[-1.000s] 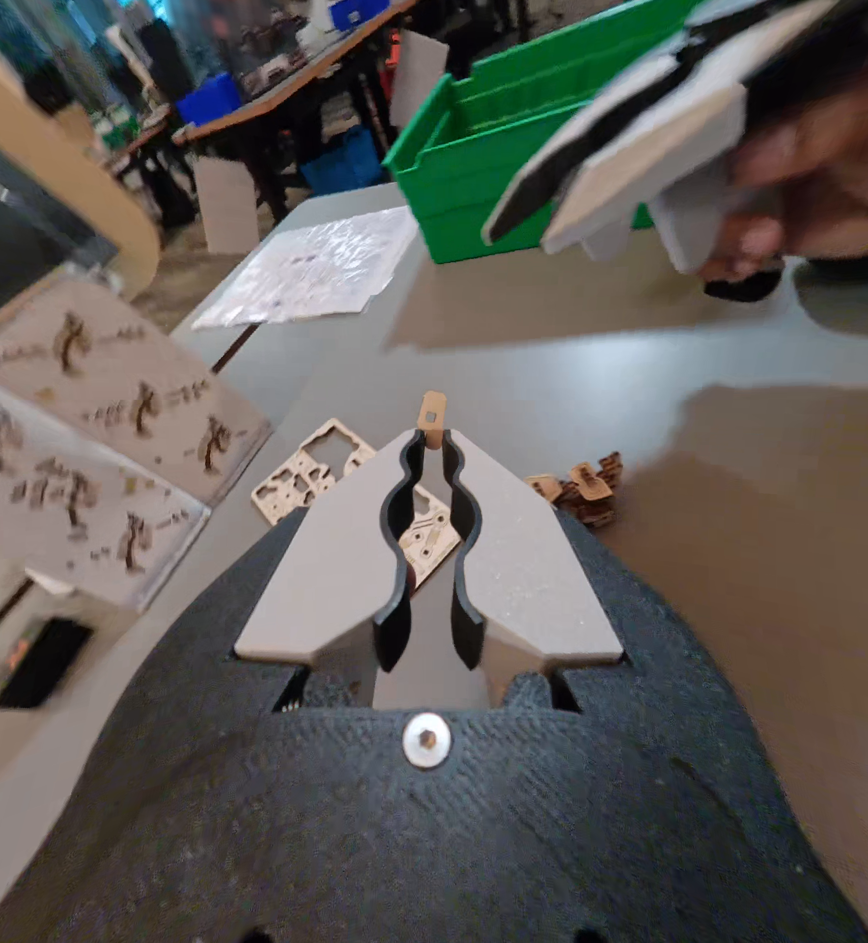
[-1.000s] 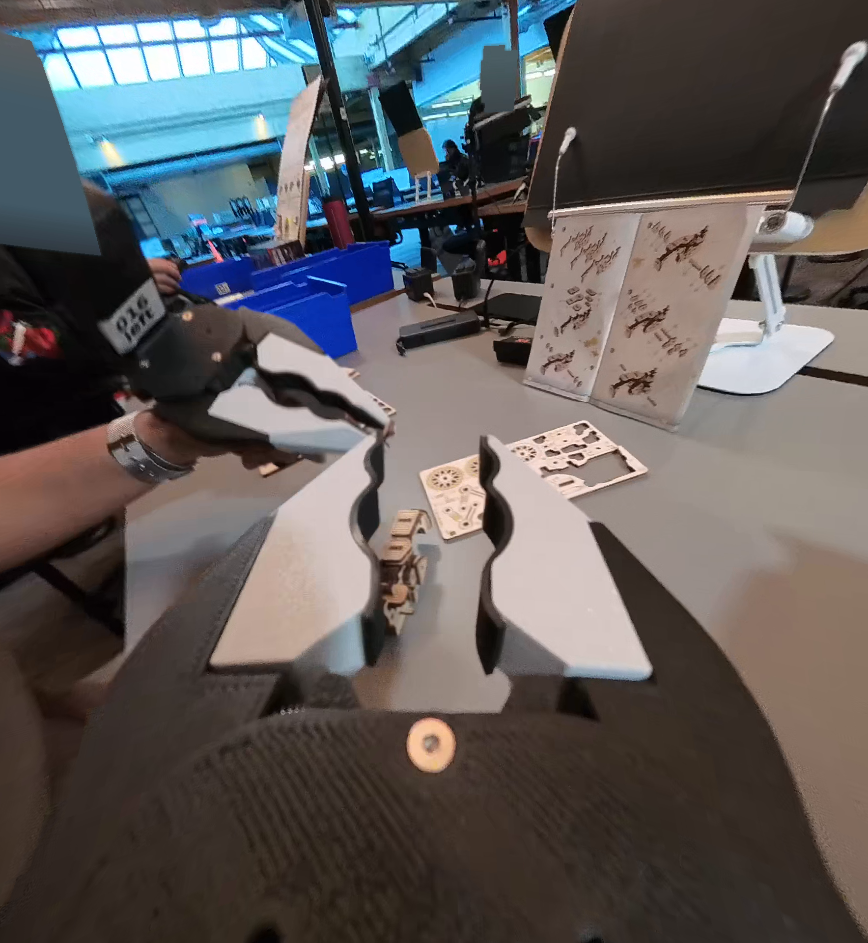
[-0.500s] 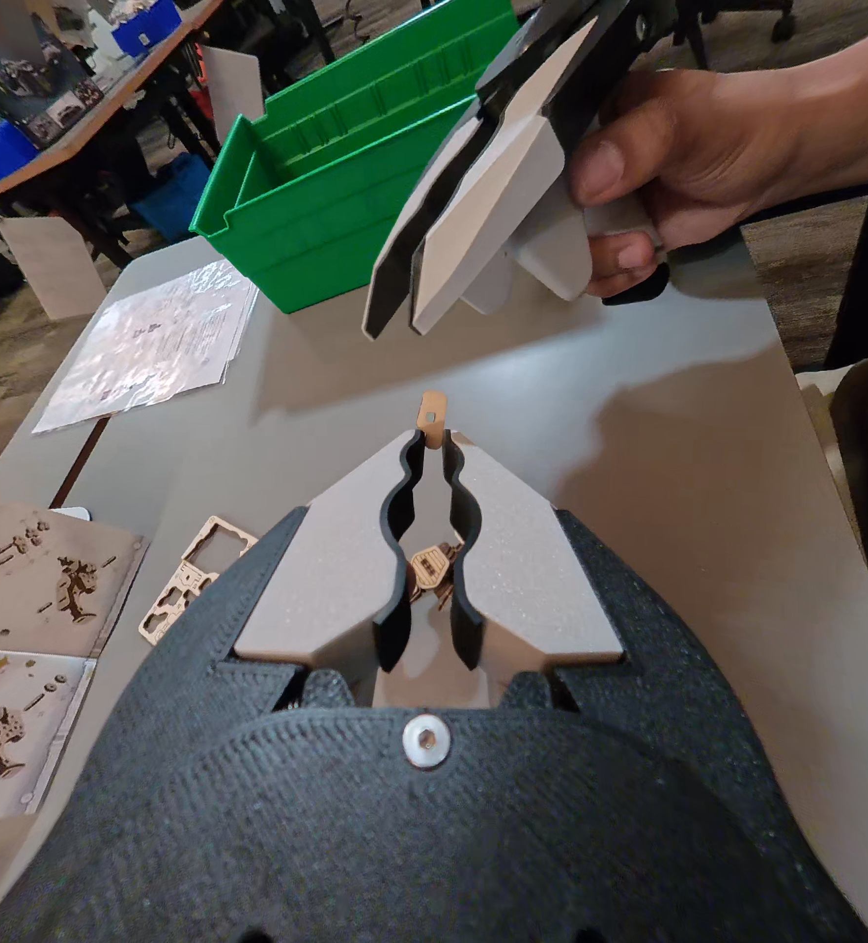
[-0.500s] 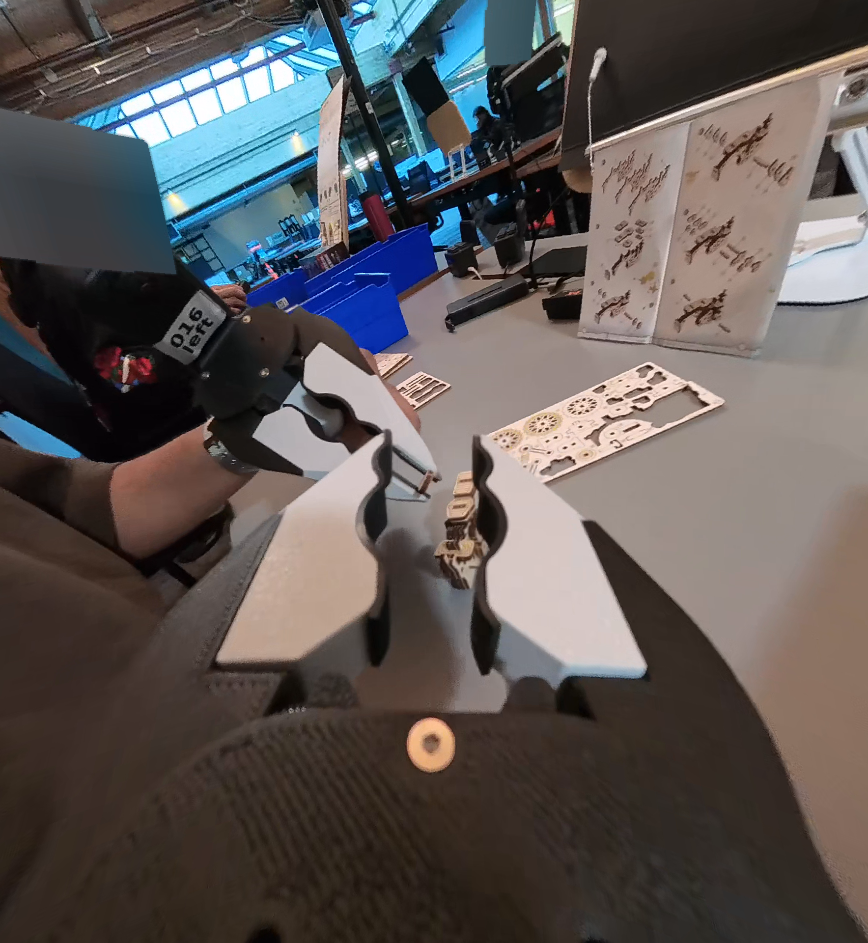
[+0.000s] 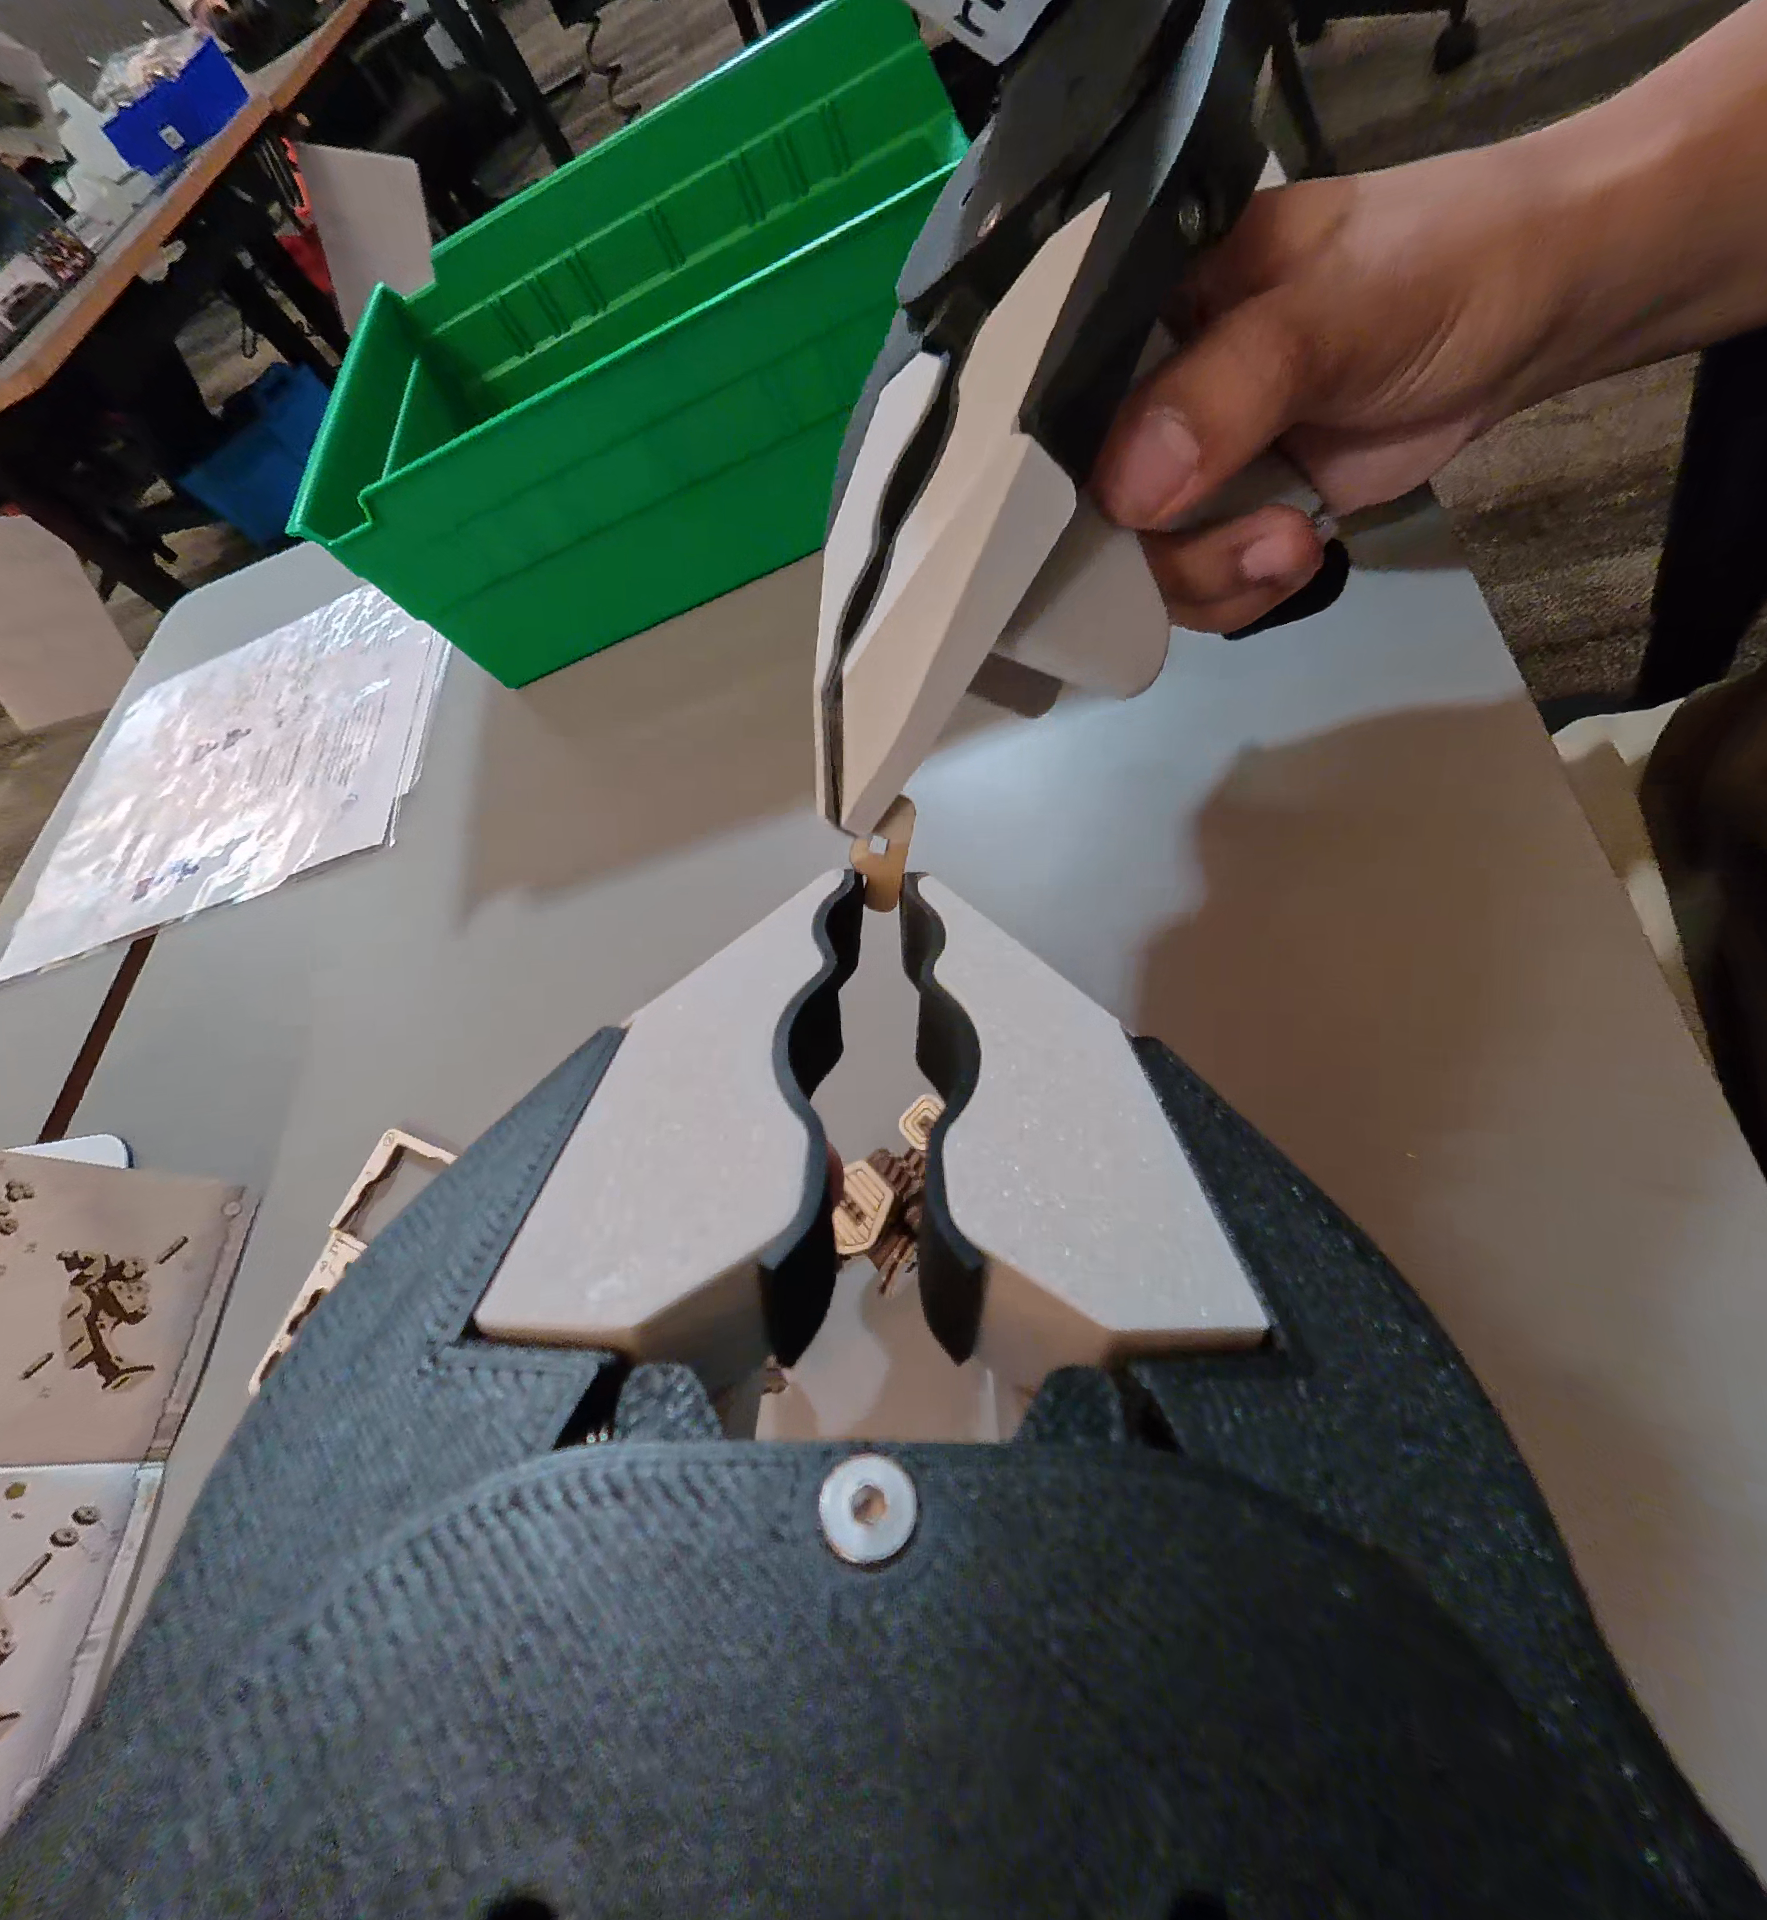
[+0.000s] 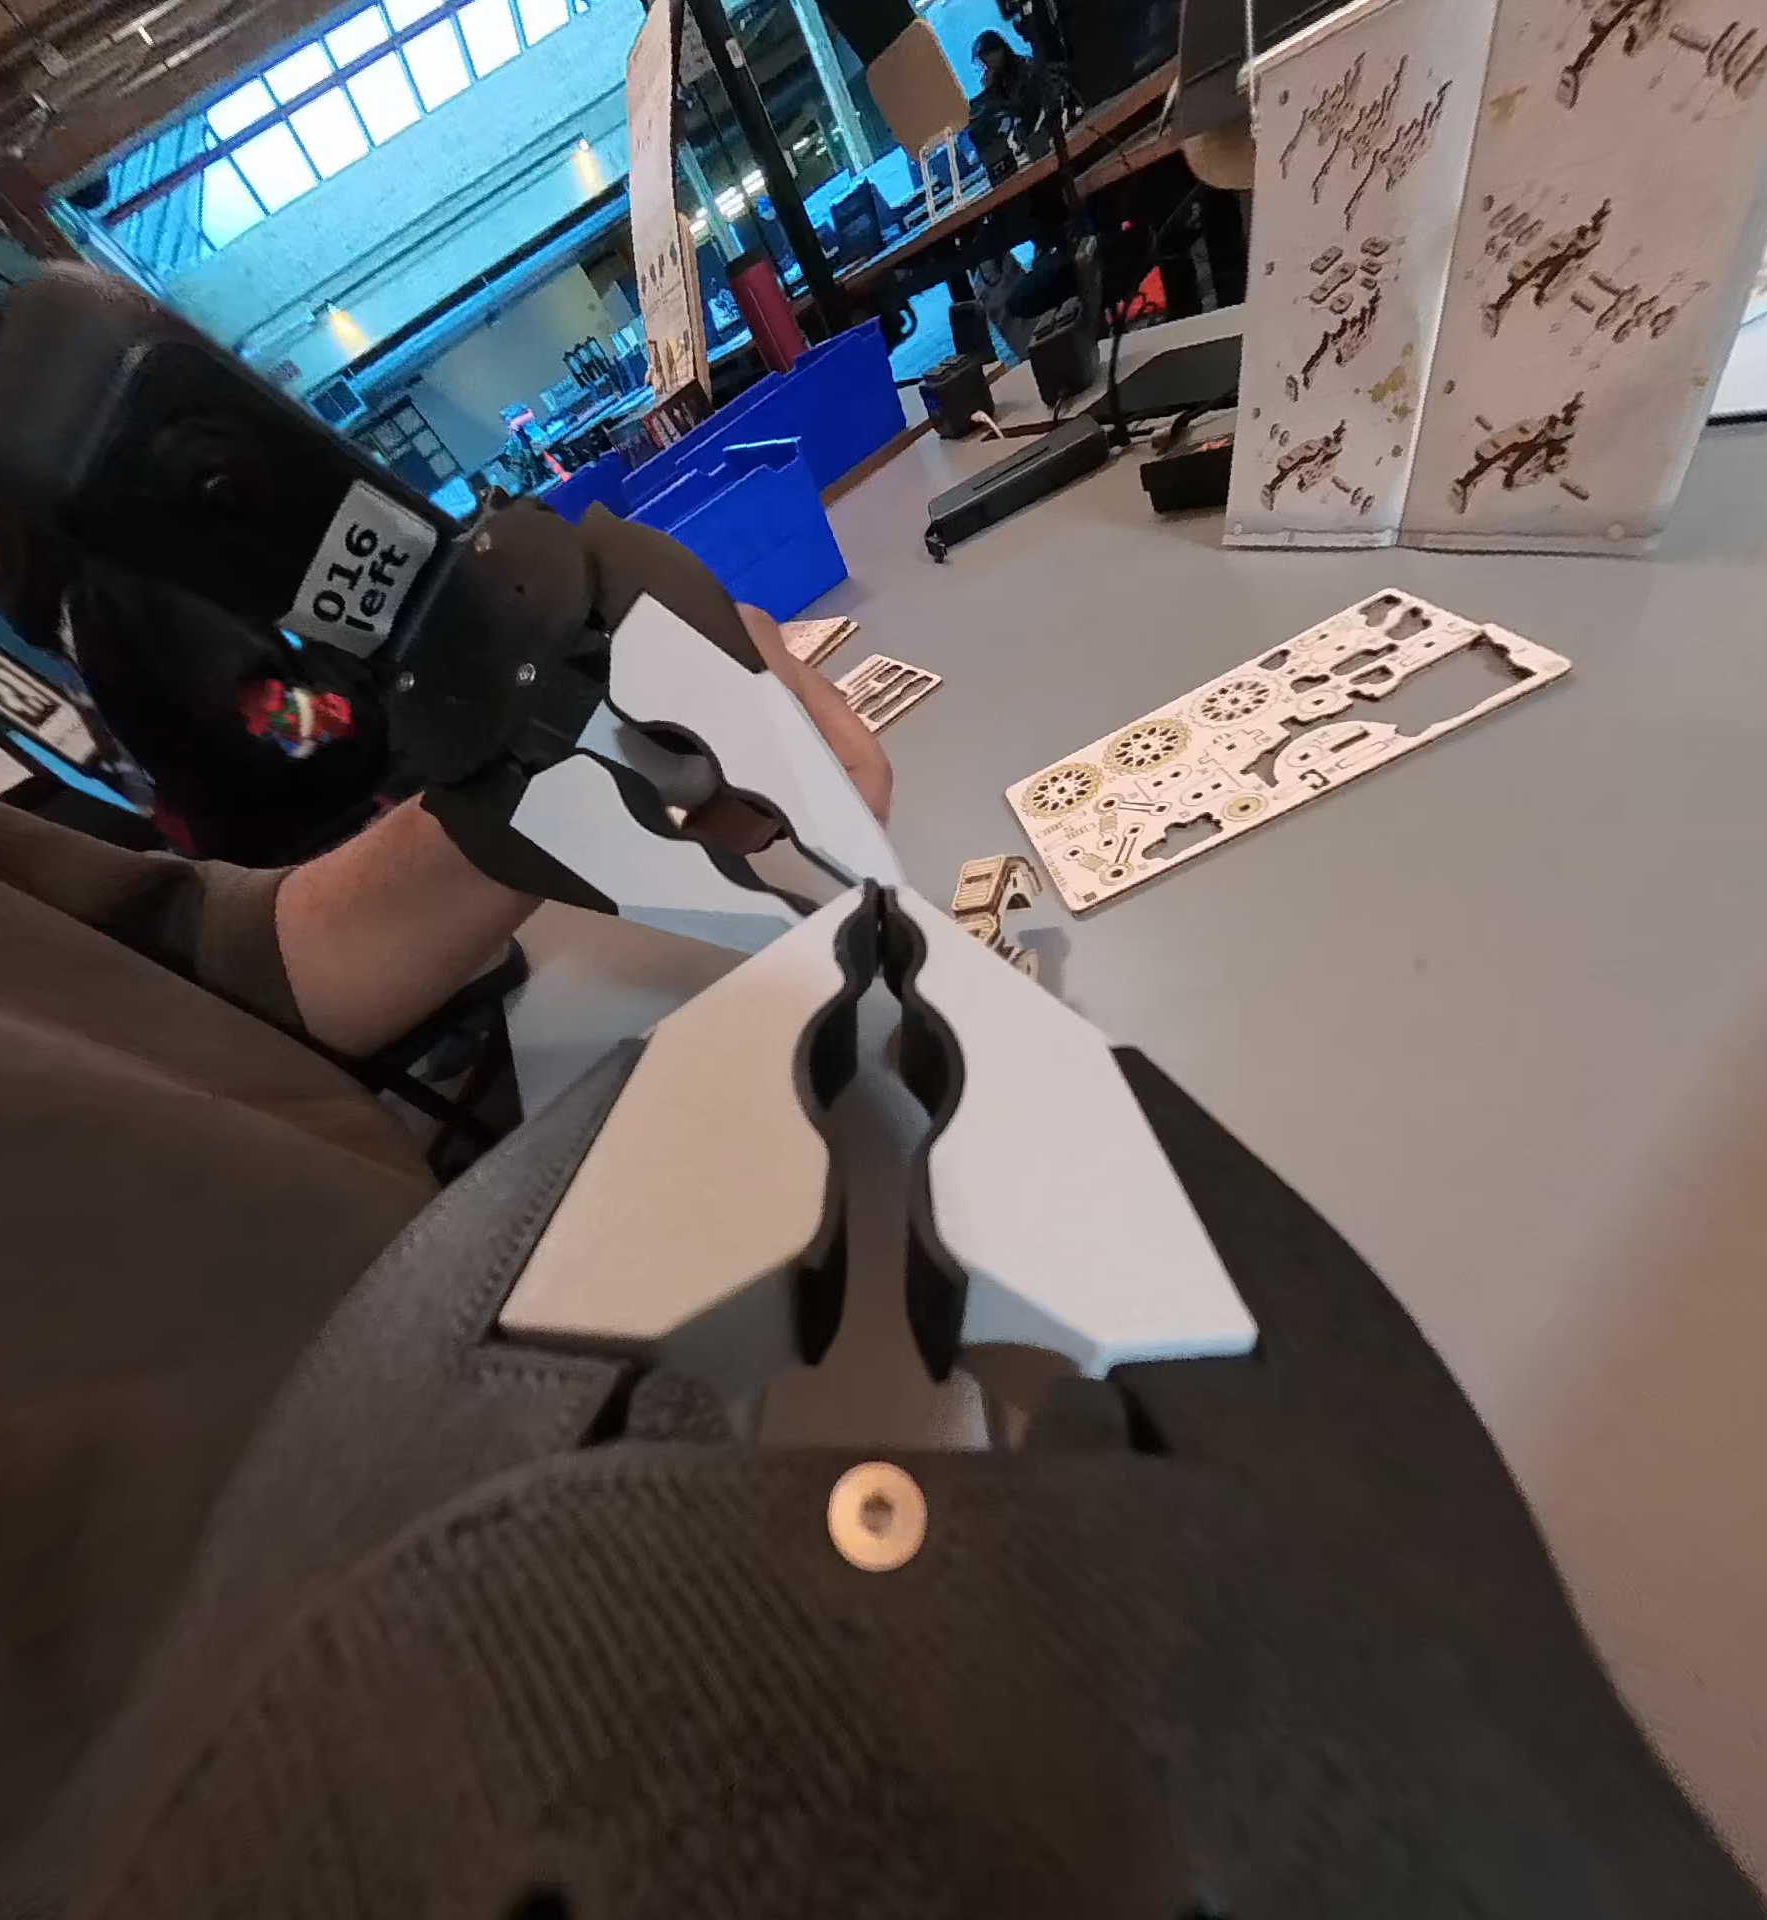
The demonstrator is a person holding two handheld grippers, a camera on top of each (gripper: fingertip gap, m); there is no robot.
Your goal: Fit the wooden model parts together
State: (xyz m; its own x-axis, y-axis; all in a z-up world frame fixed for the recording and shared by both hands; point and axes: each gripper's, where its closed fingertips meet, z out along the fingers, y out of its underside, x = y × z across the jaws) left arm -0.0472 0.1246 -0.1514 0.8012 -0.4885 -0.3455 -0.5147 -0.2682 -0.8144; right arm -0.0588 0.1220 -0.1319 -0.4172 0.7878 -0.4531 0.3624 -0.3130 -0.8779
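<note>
My left gripper (image 5: 879, 883) is shut on a small tan wooden piece (image 5: 883, 854) that sticks up out of its tips. My right gripper (image 5: 839, 816) comes down from above and its closed tips pinch the top end of the same piece. In the right wrist view my right gripper (image 6: 873, 900) is shut tip to tip against the left gripper (image 6: 837, 873), and the piece is hidden there. A partly built wooden model (image 5: 874, 1210) lies on the grey table (image 5: 1274, 1039) below both grippers; it also shows in the right wrist view (image 6: 993, 891).
A laser-cut part sheet (image 6: 1274, 748) lies flat beyond the model. A green bin (image 5: 630, 416) stands at the table's far end beside a sleeved paper (image 5: 224, 769). Instruction sheets (image 6: 1481, 260) stand upright on a stand. Blue bins (image 6: 754, 488) sit further back.
My right gripper came down to the left gripper's tips and went from open to shut on the piece's top end. The left gripper kept hold of the piece.
</note>
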